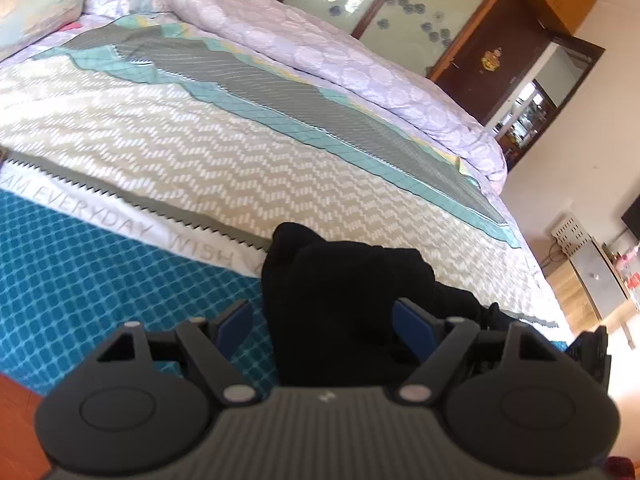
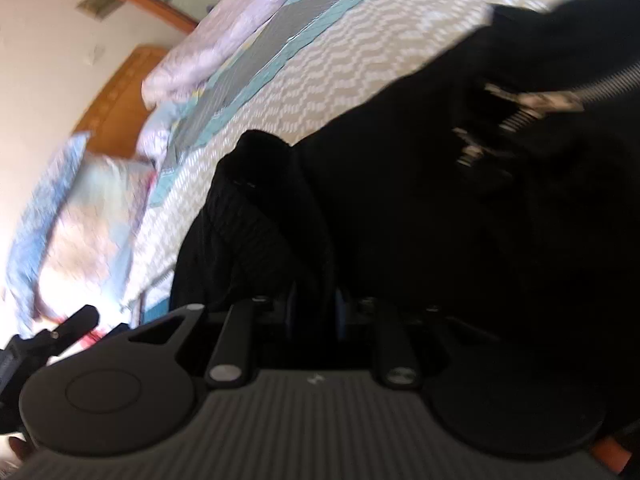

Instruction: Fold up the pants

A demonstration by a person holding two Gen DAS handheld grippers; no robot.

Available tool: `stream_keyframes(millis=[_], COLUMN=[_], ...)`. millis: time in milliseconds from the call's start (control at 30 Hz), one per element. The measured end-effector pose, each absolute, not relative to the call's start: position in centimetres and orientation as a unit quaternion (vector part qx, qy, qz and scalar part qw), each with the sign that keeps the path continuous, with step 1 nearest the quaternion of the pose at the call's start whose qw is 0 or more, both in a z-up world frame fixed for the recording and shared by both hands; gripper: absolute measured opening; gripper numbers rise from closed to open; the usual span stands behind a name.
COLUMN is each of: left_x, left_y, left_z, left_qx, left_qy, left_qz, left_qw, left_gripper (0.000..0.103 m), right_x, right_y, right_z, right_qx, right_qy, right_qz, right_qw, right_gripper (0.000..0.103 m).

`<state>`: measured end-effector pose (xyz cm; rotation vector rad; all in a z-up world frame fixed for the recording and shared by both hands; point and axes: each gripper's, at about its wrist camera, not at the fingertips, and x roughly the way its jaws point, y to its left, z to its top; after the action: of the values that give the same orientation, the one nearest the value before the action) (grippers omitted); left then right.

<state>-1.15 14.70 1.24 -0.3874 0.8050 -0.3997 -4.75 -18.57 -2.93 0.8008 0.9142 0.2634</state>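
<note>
The black pants (image 1: pixel 344 288) lie bunched on the patterned bedspread near the bed's front edge. In the left wrist view my left gripper (image 1: pixel 326 326) is open, its blue-padded fingers (image 1: pixel 412 330) standing either side of a raised fold of the black cloth without pinching it. In the right wrist view my right gripper (image 2: pixel 314 314) is shut on a fold of the pants (image 2: pixel 280 216); the cloth rises up from between the fingers and spreads dark across the right of the frame. The view is blurred.
The bed carries a zigzag cream, grey and teal bedspread (image 1: pixel 208 148), a rolled lilac duvet (image 1: pixel 320 56) along the far side and pillows (image 2: pixel 80 208) at the head. A wardrobe (image 1: pixel 400 4) stands behind. The floor and a cabinet (image 1: pixel 596 276) lie to the right.
</note>
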Motion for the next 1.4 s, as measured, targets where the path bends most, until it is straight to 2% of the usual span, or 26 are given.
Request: stream_keyframes(millis=[100,367,467,567,633,667,700,1033,1100,1167,1400], left_x=[-0.8,-1.5,-2.2,-2.7,-2.9,-3.0,-3.2,-2.6,-2.0,-1.2,3.4], left_y=[13.4,9.2,8.6,8.9,9.2,9.4,9.5,11.9,12.6,13.4,11.6], left_z=[0.8,-0.5,-1.2,-1.7,-1.9,-2.0,-2.0,-2.4,-1.5,-0.2,1.5], left_qx=[-0.175,-0.143,-0.125,-0.12,-0.12,-0.118,-0.115,-0.154,-0.177,-0.197,-0.179], left_qy=[0.387,0.417,0.423,0.431,0.434,0.435,0.435,0.446,0.433,0.414,0.4], left_qz=[-0.216,-0.261,-0.258,-0.249,-0.242,-0.239,-0.235,-0.231,-0.237,-0.238,-0.235], left_qw=[0.879,0.859,0.86,0.859,0.859,0.86,0.861,0.851,0.851,0.856,0.867], left_gripper=[0.079,0.079,0.079,0.079,0.079,0.079,0.079,0.079,0.079,0.079,0.076], right_x=[-5.5,-4.8,-2.4,0.3,0.7,0.7,0.6,-3.6,-3.7,-4.7,-7.3], right_y=[-18.7,-17.7,-16.0,-15.0,-13.7,-13.3,-13.2,-17.6,-18.1,-18.2,-17.3], right_z=[-2.0,4.4,5.4,4.3,2.7,1.8,1.0,-1.5,-0.9,0.3,3.8], right_qx=[0.359,0.269,0.247,0.233,0.227,0.226,0.229,0.34,0.354,0.341,0.291], right_qy=[0.415,0.316,0.315,0.35,0.38,0.395,0.409,0.422,0.416,0.393,0.326], right_qz=[0.119,0.132,0.156,0.169,0.167,0.167,0.157,0.102,0.104,0.097,0.148], right_qw=[0.828,0.9,0.903,0.891,0.881,0.875,0.869,0.834,0.831,0.848,0.887], right_gripper=[0.045,0.045,0.045,0.045,0.042,0.014,0.007,0.008,0.017,0.022,0.022])
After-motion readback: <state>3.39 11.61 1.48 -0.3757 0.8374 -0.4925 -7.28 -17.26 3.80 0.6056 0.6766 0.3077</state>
